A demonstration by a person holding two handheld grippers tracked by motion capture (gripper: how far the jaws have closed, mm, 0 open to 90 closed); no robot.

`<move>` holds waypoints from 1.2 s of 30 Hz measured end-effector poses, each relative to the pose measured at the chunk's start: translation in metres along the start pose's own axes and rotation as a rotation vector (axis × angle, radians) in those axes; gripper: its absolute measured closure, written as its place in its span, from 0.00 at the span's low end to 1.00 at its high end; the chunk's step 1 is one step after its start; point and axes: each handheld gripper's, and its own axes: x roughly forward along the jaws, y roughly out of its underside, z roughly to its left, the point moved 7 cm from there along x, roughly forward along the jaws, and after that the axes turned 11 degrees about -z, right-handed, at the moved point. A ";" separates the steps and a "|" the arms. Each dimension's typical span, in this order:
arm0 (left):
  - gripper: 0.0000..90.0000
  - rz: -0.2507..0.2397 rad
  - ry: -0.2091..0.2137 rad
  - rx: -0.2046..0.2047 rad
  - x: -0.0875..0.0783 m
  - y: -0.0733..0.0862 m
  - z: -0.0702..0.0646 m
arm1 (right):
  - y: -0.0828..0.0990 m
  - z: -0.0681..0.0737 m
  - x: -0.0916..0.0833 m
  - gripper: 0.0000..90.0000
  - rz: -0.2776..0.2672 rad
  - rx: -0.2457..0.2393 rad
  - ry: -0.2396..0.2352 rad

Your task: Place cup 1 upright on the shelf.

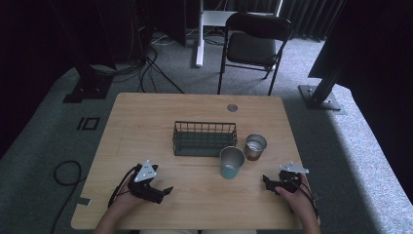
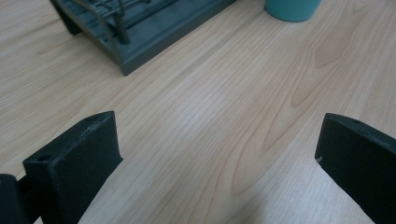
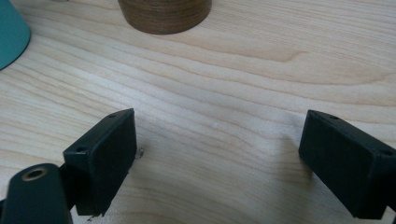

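Note:
A dark wire basket [image 1: 204, 138] stands in the middle of the wooden table [image 1: 146, 112]. To its right stand a teal cup [image 1: 231, 163] with a metal rim and a brown cup [image 1: 255, 146]. My left gripper [image 1: 165, 191] rests low at the front left, open, with bare wood between its jaws. My right gripper [image 1: 267, 181] rests at the front right, open and holding nothing. The left gripper view has the basket [image 2: 140, 28] at top left and the teal cup [image 2: 293, 8] at top right. The right gripper view has the brown cup [image 3: 164, 15] ahead and the teal cup [image 3: 11, 32] at the left edge.
A round grommet [image 1: 232, 107] sits near the table's far edge. Beyond the table stand a black folding chair [image 1: 253, 46] and dark stands on grey carpet. Cables lie on the floor at left.

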 end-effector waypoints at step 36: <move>0.01 -0.036 0.131 0.027 0.055 -0.032 -0.029 | 0.000 0.000 0.000 0.12 0.000 0.000 0.000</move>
